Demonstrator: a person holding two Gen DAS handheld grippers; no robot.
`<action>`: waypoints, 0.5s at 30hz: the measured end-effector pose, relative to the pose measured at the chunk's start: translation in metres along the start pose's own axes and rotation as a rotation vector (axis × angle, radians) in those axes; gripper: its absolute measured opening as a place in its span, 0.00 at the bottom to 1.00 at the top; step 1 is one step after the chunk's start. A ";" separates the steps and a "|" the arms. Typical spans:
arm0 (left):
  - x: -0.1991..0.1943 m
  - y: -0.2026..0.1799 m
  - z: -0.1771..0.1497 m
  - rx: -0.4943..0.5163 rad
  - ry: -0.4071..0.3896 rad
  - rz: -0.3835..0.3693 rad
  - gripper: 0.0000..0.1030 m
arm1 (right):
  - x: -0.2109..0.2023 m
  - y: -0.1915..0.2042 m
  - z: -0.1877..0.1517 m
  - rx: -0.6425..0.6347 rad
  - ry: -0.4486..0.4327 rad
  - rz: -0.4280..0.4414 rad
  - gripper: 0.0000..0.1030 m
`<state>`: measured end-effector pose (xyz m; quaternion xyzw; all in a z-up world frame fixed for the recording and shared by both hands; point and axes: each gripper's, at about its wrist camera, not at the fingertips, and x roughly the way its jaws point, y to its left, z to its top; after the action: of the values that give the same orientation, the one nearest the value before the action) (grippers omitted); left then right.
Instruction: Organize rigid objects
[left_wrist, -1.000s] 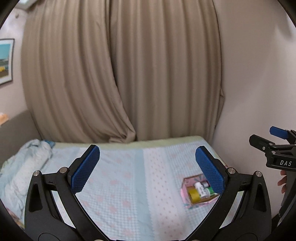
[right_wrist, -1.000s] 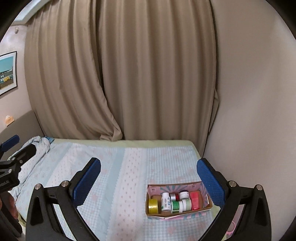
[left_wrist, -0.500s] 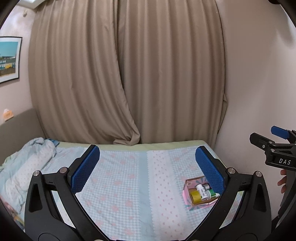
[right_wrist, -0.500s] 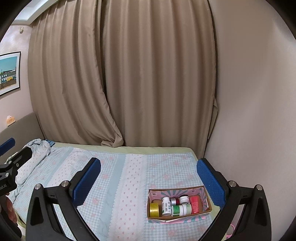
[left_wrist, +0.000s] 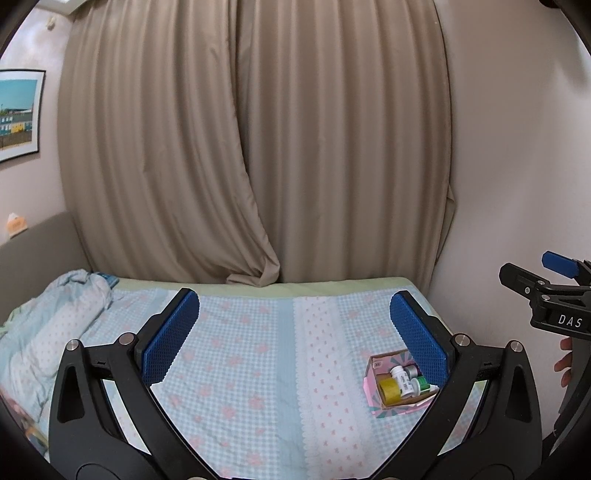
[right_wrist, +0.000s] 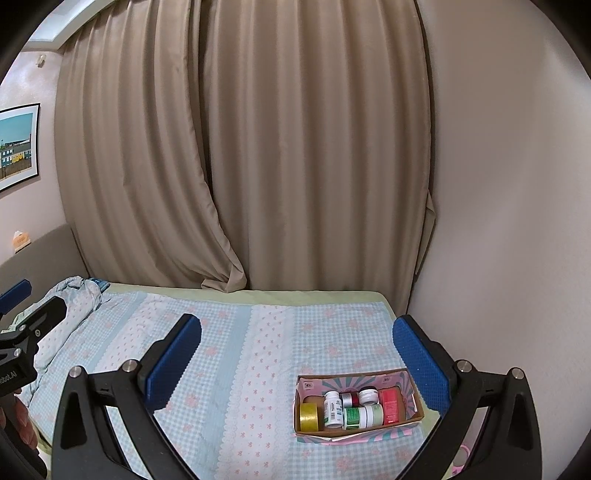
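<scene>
A pink cardboard box (right_wrist: 413, 397) sits on the bed at the near right. It holds a gold tape roll (right_wrist: 308, 417), a white bottle (right_wrist: 332, 408), a green-labelled jar (right_wrist: 356, 417), a red box (right_wrist: 390, 406) and small jars. The box also shows in the left wrist view (left_wrist: 373, 391), partly behind the right finger. My left gripper (left_wrist: 293, 336) is open and empty, held above the bed. My right gripper (right_wrist: 297, 358) is open and empty, above and behind the box.
The bed (right_wrist: 236, 350) has a blue checked sheet with pink flowers. A crumpled blanket (left_wrist: 48, 325) lies at its left end. Beige curtains (left_wrist: 258, 147) hang behind, a wall (right_wrist: 498, 221) stands at the right, a framed picture (left_wrist: 18, 114) at the left.
Both grippers have drawn back and tilted upward, so the bed and the box sit lower and smaller in both views. Both stay open and empty.
</scene>
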<state>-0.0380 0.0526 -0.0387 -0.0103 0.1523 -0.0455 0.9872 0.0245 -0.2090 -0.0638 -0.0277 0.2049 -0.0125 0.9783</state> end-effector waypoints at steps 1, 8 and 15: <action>0.000 0.000 0.000 0.000 -0.001 -0.001 1.00 | 0.000 0.000 0.000 0.000 -0.001 0.000 1.00; 0.001 -0.003 -0.001 0.006 -0.002 -0.004 1.00 | 0.000 0.000 0.000 0.000 -0.002 0.000 1.00; 0.002 -0.003 -0.003 0.003 0.000 -0.002 1.00 | 0.001 -0.001 0.000 0.001 -0.002 0.002 1.00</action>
<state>-0.0375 0.0491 -0.0417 -0.0090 0.1523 -0.0465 0.9872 0.0254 -0.2100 -0.0637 -0.0269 0.2040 -0.0118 0.9785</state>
